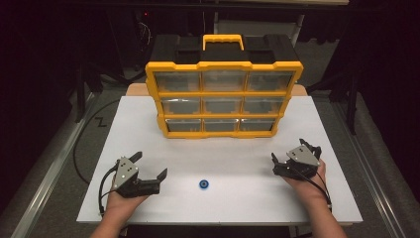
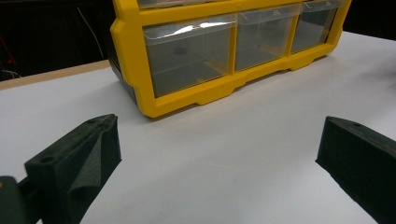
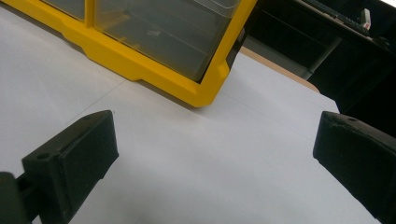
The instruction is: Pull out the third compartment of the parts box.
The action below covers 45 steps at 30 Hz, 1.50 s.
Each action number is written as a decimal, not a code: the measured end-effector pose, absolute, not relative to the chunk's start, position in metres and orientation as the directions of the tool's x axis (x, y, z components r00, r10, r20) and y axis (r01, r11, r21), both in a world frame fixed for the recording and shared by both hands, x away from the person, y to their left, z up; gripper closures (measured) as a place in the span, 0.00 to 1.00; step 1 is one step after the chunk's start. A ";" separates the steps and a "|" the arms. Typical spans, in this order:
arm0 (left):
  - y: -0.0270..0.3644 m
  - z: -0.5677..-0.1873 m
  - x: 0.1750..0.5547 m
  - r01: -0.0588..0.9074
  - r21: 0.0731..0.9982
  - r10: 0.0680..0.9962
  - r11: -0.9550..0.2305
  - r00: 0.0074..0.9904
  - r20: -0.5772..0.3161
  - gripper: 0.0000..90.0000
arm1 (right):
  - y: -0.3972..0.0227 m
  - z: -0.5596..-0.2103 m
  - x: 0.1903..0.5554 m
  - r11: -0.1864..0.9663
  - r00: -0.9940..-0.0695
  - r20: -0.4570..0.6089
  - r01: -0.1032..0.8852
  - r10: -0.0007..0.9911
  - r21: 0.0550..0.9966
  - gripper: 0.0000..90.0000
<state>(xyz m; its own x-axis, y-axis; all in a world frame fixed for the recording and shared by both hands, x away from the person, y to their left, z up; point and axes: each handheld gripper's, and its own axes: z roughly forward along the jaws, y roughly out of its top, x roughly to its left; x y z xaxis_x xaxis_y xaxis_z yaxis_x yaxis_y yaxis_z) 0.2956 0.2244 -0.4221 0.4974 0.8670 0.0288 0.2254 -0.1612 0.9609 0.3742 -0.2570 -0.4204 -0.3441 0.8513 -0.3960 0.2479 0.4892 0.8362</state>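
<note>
A yellow and black organizer case (image 1: 224, 98) with nine clear drawers stands upright at the back of the white table (image 1: 148, 129). Its bottom row of drawers (image 2: 189, 58) faces me in the left gripper view, and its lower right corner (image 3: 205, 93) is in the right gripper view. A small blue ring-shaped part (image 1: 203, 184) lies on the table near the front, between the two hands. My left gripper (image 1: 148, 165) rests at the front left, open and empty. My right gripper (image 1: 294, 150) rests at the front right, open and empty.
The white table top ends in a wooden strip (image 2: 51, 74) behind the case. Dark floor and metal rails (image 1: 54, 163) flank the table on both sides. Bare table surface lies between the case and the hands.
</note>
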 end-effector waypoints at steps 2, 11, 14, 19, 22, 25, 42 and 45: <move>0.224 -0.422 0.296 0.221 0.960 0.866 -0.170 0.498 0.039 0.00 | -0.257 -0.420 0.374 0.499 -0.344 -0.406 0.247 0.846 0.830 0.01; 0.224 -0.423 0.296 0.222 0.962 0.863 -0.161 0.505 0.028 0.00 | -0.253 -0.420 0.373 0.552 -0.345 -0.465 0.220 0.815 0.804 0.01; 0.224 -0.423 0.296 0.226 0.961 0.866 -0.161 0.500 0.027 0.00 | -0.251 -0.420 0.372 0.576 -0.348 -0.491 0.203 0.799 0.792 0.01; 0.224 -0.423 0.296 0.232 0.959 0.868 -0.164 0.495 0.028 0.00 | -0.246 -0.420 0.371 0.620 -0.344 -0.541 0.187 0.768 0.762 0.01; 0.224 -0.423 0.296 0.245 0.955 0.869 -0.170 0.495 0.028 0.00 | -0.243 -0.421 0.369 0.656 -0.341 -0.580 0.174 0.740 0.735 0.01; 0.224 -0.423 0.296 0.249 0.953 0.869 -0.174 0.493 0.030 0.00 | -0.241 -0.421 0.369 0.676 -0.338 -0.602 0.169 0.723 0.717 0.01; 0.224 -0.424 0.296 0.231 0.956 0.869 -0.181 0.493 0.045 0.00 | -0.232 -0.423 0.366 0.775 -0.318 -0.713 0.141 0.625 0.616 0.02; 0.224 -0.424 0.296 0.229 0.956 0.868 -0.183 0.494 0.048 0.00 | -0.231 -0.423 0.365 0.790 -0.313 -0.731 0.135 0.606 0.597 0.02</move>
<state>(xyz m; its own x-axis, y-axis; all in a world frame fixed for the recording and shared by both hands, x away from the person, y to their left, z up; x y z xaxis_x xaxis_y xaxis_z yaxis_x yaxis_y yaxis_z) 0.2956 0.2238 -0.4236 0.4943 0.8680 0.0476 0.2292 -0.1829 0.9560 0.3654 -0.2311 -0.4232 -0.3129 0.6063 -0.7311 0.1354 0.7904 0.5975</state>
